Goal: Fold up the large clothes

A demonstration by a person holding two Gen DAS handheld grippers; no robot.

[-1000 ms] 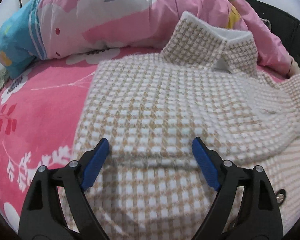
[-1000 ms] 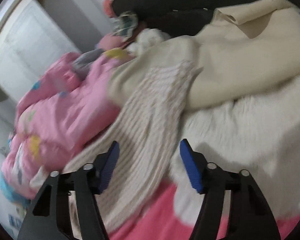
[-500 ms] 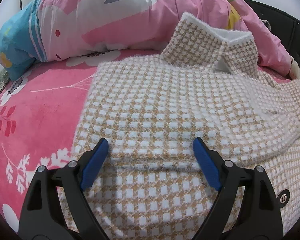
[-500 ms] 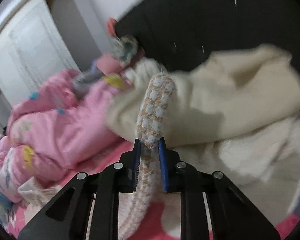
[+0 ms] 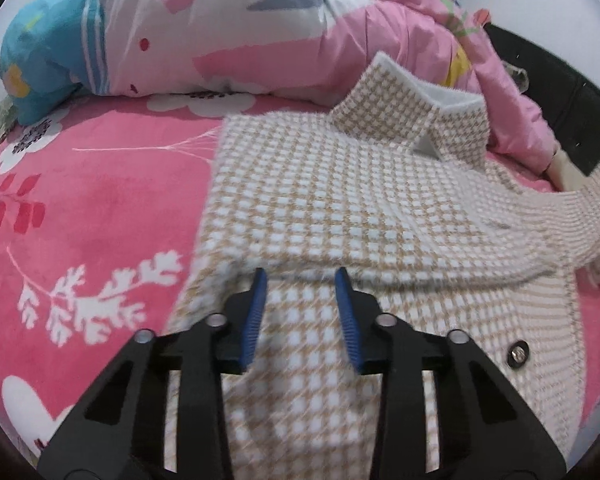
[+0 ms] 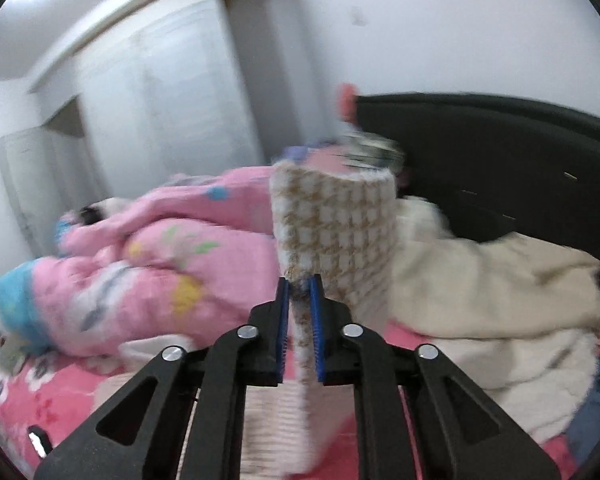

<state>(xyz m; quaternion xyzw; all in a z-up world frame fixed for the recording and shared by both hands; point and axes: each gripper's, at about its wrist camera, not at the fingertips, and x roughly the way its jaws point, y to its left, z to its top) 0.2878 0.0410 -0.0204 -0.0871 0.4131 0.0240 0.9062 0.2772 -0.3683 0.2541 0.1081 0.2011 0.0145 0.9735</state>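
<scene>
A tan-and-white houndstooth knit cardigan (image 5: 340,200) lies spread on the pink floral bedspread (image 5: 80,208), collar at the far side, one sleeve folded across its body. My left gripper (image 5: 300,280) hovers over the folded sleeve's edge with its jaws partly closed, a gap between them and no cloth in them. My right gripper (image 6: 299,284) is shut on the cardigan's other sleeve (image 6: 332,232) and holds it lifted above the bed. That sleeve (image 5: 580,200) rises off toward the right in the left wrist view.
A rolled pink and blue quilt (image 5: 220,28) lies along the far side of the bed. A cream fleece blanket (image 6: 500,280) is heaped at the right by the black headboard (image 6: 500,152). White wardrobes (image 6: 160,112) stand behind.
My right gripper closed on the sleeve and raised it up. My left gripper's jaws narrowed from wide open while staying over the folded sleeve's edge.
</scene>
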